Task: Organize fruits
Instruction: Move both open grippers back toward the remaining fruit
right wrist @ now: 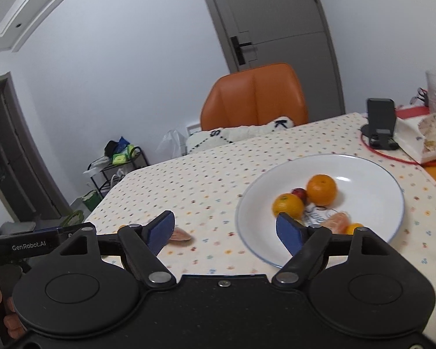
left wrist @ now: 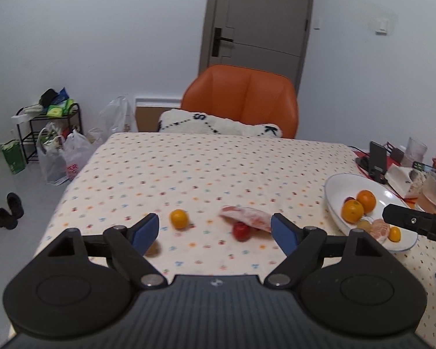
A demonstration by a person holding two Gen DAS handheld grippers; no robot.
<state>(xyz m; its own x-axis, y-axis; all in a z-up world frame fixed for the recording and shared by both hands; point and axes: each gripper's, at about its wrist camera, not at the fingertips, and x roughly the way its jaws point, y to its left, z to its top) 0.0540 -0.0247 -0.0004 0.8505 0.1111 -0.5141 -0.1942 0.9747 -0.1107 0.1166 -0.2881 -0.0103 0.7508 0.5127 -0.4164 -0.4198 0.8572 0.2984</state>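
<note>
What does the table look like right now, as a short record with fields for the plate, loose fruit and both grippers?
plate: white plate holding two oranges, a peeled segment and small fruits
loose fruit: small orange, red fruit under a pink slice, all on the tablecloth
left gripper: open, empty
right gripper: open, empty, near plate rim

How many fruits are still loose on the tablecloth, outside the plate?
3 for sure: a small orange, a red fruit under the pomelo slice, and that slice. A blurred orange shape by the left tool's finger may be a fourth.
</note>
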